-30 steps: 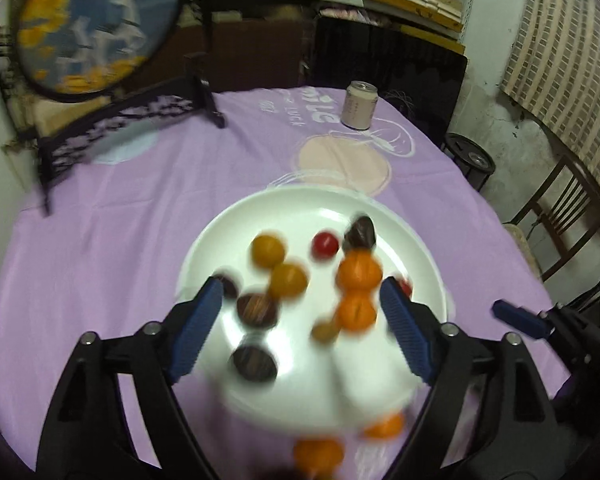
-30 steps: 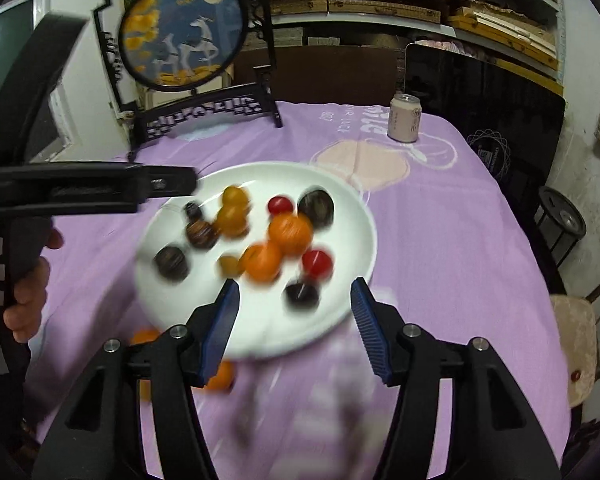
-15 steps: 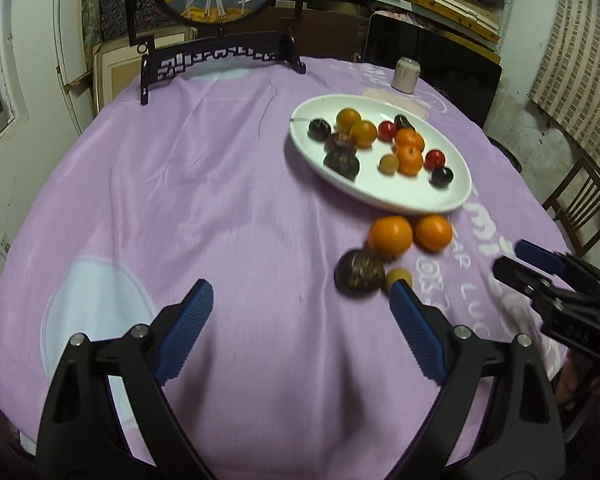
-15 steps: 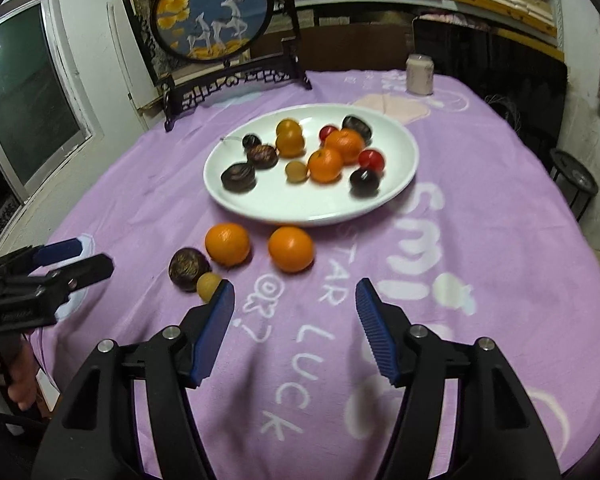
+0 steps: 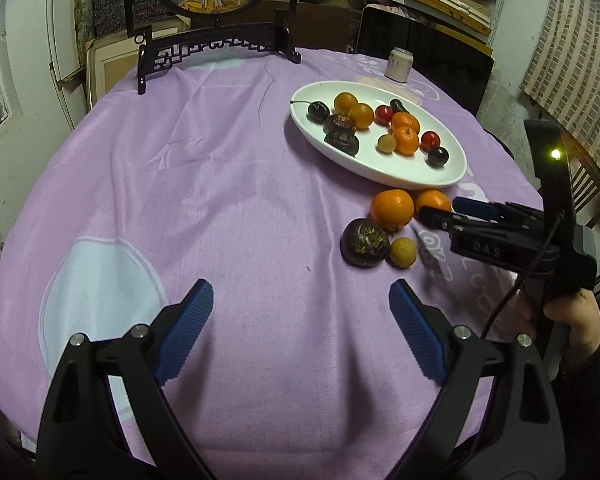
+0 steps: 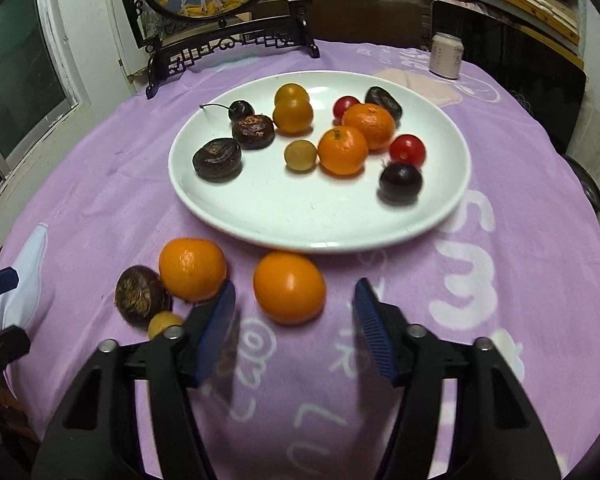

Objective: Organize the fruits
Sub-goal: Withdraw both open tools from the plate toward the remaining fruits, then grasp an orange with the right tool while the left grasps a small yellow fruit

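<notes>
Orange round mandarin [image 6: 289, 287] lay on the purple-clothed bench [image 6: 500, 240] just below the white oval plate [image 6: 320, 236], between your right gripper [image 6: 295, 309] jaws, which were closing but not yet on it. Risk: the left blue pad sat close to the second orange mandarin [image 6: 192, 274], so it could've nudged that one into the dark brown round fruit [image 6: 142, 294] and small yellow fruit [image 6: 164, 324], or the target could've rolled on the soft cloth. Left gripper [image 5: 300, 334] was released, empty, over bare cloth. Versus half a second earlier, your right gripper had dropped in around the mandarin; the left hadn't moved.
</notes>
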A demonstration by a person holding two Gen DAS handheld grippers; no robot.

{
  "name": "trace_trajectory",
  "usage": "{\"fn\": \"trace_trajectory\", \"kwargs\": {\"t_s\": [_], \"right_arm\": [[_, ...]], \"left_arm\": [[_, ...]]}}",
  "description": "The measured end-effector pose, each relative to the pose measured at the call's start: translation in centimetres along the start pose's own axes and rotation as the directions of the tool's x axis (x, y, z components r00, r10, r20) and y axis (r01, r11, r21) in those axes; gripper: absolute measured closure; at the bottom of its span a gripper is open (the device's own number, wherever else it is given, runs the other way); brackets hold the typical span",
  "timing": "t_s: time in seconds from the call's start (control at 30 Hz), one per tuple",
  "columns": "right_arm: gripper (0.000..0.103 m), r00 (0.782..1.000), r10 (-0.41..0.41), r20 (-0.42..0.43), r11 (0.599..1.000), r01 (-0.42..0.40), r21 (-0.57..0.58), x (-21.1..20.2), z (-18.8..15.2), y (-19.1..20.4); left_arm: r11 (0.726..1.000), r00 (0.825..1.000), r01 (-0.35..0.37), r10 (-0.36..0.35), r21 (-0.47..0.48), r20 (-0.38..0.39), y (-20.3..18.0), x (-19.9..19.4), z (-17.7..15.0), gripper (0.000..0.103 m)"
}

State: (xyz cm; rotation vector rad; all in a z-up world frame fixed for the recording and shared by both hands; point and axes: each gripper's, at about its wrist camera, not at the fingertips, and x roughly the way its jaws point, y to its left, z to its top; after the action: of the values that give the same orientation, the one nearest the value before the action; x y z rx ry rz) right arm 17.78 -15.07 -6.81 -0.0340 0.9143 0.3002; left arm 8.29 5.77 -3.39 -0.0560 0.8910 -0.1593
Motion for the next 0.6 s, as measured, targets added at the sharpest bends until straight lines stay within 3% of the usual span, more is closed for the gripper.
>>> {"fn": "trace_trajectory", "kwargs": {"t_s": [0.03, 0.23, 0.37, 0.6], "right_arm": [[0.066, 1.000, 0.010, -0.011, 1.000, -0.010, 0.001, 0.4, 0.1, 0.0], [0.066, 1.000, 0.001, 0.028, 1.000, -0.001, 0.017, -2.2, -0.7, -0.2], [0.065, 0.996, -0.039, 0.079, 0.999, 0.036, 0.033, -5.8, -2.8, -1.3], [0.065, 0.994, -0.019, 0.110, 0.997, 0.010, 0.075, -9.2, -7.1, -3.8]], "left_arm": [[1.000, 1.000, 0.001, -0.001, -0.002, -0.004, 0.0, 0.1, 0.0, 0.012], [1.000, 0.999, 0.021, -0.021, 0.016, -0.024, -1.1, 0.5, 0.0, 0.012], [0.998, 0.999, 0.033, -0.031, 0.050, -0.042, -3.2, 1.2, 0.0, 0.012], [0.994, 0.993, 0.067, -0.057, 0.092, -0.106, -7.6, 3.5, -0.3, 0.014]]}}
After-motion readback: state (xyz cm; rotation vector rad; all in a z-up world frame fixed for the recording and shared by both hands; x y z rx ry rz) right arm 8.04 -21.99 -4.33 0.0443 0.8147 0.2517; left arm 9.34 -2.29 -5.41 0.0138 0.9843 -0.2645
